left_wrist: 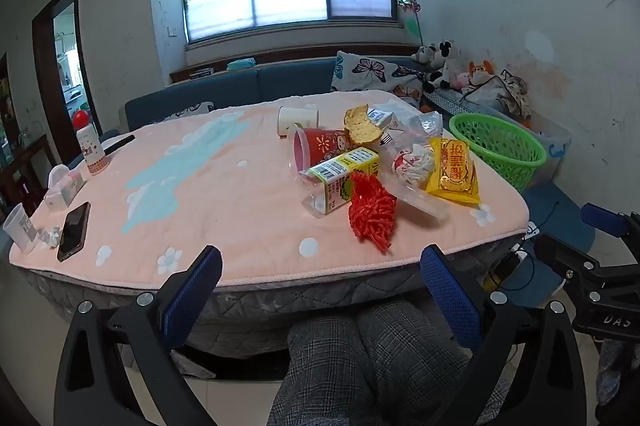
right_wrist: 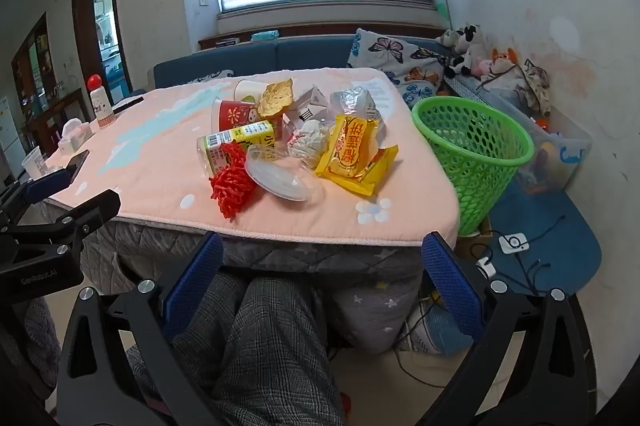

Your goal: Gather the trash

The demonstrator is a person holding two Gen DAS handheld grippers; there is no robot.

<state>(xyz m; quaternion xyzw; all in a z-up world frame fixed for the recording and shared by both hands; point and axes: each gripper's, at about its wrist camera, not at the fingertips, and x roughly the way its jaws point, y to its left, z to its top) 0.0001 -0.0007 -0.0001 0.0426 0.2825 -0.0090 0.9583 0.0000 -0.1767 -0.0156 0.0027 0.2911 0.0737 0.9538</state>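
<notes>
On the quilted table (left_wrist: 224, 186), crinkly wrappers (right_wrist: 356, 154); both claws (left_wrist: 320, 290) (right_wrist: 322, 266) gape empty.

The table cover (right_wrist: 168, 162) is pale pink with a light-blue shape and white flowers — its hanging side (right_wrist: 320, 258) is grey, quilted in diamonds with small stars. The basket (right_wrist: 476, 162) is bright green, pierced with holes. The net (right_wrist: 232, 182) is red, the wrapper (right_wrist: 356, 150) yellow with red characters, the cup (right_wrist: 234, 116) red with white flowers. The pillow (right_wrist: 400, 66) is white with butterflies. The trousers (right_wrist: 256, 338) are grey plaid — the pads (right_wrist: 192, 278) blue.
</notes>
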